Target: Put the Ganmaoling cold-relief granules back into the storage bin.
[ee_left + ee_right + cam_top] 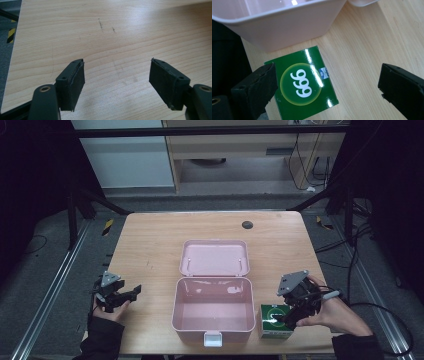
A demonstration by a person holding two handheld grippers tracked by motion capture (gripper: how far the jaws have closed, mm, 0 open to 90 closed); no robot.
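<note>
Hovering right tongs [327,82] gape over green box [303,82]; left tongs [117,82] wide, bare table [120,37].

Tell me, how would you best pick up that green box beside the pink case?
Probably from above, jaws on two opposite side faces. The green box lies flat on the table, its sides are straight, and the right gripper hangs open over it.

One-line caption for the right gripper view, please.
Open right claw poised above a green box lying on the wooden table beside the pink case.
</note>
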